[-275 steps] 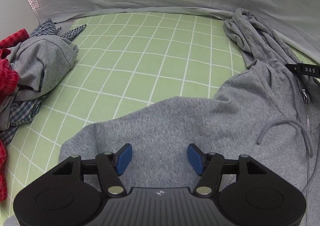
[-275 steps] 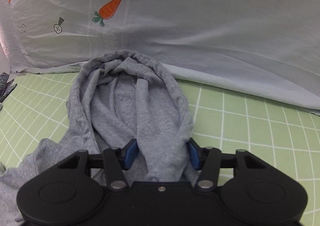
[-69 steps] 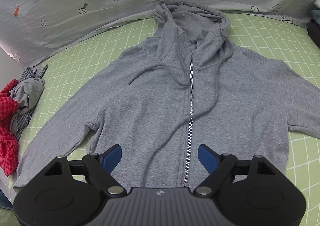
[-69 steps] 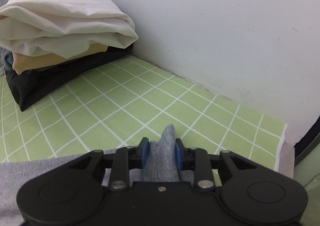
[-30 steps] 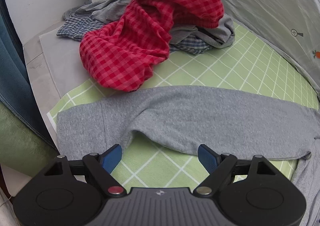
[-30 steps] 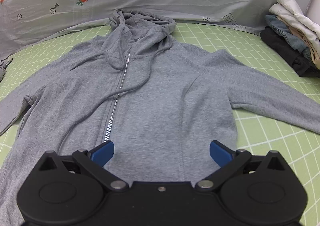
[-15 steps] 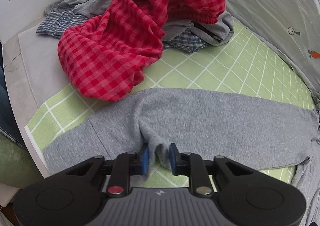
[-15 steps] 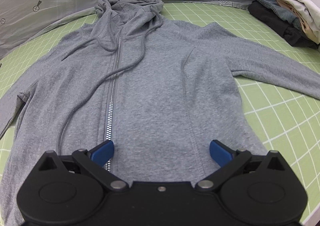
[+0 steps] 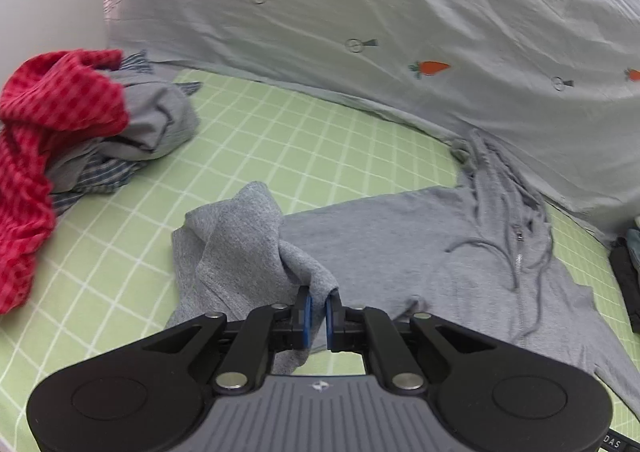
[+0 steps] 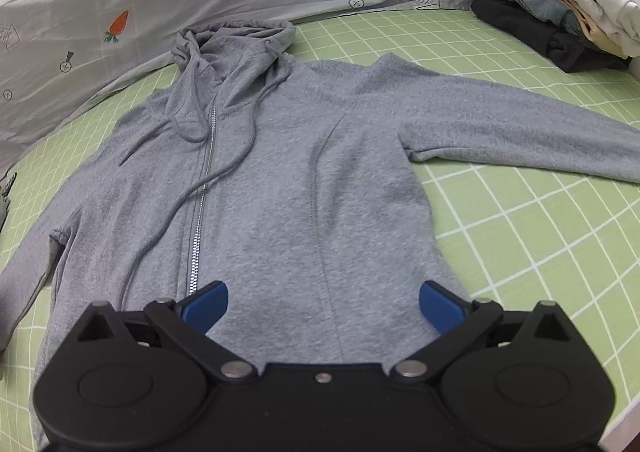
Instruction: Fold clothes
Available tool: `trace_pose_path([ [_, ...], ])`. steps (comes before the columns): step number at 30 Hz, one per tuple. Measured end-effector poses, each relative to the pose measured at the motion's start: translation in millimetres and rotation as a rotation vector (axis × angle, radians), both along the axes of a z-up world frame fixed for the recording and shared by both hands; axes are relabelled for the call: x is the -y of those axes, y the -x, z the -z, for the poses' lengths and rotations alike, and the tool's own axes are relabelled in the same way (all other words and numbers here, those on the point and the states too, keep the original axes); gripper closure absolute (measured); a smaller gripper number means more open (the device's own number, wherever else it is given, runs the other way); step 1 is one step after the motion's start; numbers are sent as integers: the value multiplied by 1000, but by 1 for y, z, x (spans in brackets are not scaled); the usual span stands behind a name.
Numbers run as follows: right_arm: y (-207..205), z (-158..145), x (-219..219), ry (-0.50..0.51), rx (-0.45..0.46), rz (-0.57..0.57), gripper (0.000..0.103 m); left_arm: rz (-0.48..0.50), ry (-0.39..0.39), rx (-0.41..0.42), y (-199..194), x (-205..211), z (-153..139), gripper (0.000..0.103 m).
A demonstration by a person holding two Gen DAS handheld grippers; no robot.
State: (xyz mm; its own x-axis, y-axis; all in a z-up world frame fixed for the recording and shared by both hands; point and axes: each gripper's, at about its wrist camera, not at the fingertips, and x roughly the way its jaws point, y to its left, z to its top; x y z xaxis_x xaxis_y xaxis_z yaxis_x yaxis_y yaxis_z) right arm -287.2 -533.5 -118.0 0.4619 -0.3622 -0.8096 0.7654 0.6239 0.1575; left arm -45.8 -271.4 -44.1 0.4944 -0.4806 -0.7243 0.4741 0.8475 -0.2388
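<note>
A grey zip-up hoodie (image 10: 304, 188) lies face up on the green checked sheet (image 10: 540, 236), hood toward the back, its right sleeve (image 10: 520, 136) stretched out flat. My left gripper (image 9: 317, 318) is shut on the hoodie's left sleeve (image 9: 240, 252), holding it lifted and bunched, drawn in beside the hoodie's body (image 9: 400, 252). My right gripper (image 10: 323, 306) is open and empty, hovering just above the hoodie's lower hem, right of the zip (image 10: 200, 212).
A heap of unfolded clothes with a red checked garment (image 9: 44, 132) lies at the left. A stack of folded clothes (image 10: 560, 12) sits at the back right. A pale grey printed sheet (image 9: 400, 32) hangs along the back.
My left gripper, shut on the sleeve, has lifted it and carried it away from the red heap toward the hoodie's body. My right gripper stays open, moved slightly closer over the hem.
</note>
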Motion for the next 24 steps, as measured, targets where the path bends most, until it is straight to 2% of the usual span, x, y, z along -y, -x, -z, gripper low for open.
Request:
trace_pose_path([
  [2, 8, -3, 5, 5, 13, 6, 0, 123, 7, 15, 17, 33, -5, 91],
  [4, 14, -5, 9, 18, 16, 7, 0, 219, -12, 19, 34, 57, -4, 71],
  [6, 19, -7, 13, 29, 21, 9, 0, 283, -50, 25, 52, 74, 1, 37],
  [9, 24, -11, 17, 56, 23, 1, 0, 286, -87, 34, 62, 71, 7, 26],
  [12, 23, -11, 16, 80, 7, -12, 0, 212, -135, 0, 57, 59, 14, 18],
  [15, 14, -11, 11, 102, -16, -32, 0, 111, -192, -41, 45, 40, 22, 18],
  [19, -8, -14, -4, 158, -38, -89, 1, 26, -243, -70, 28, 11, 26, 18],
  [24, -44, -18, -35, 252, -58, -186, 1, -11, -266, -98, 12, -21, 31, 18],
])
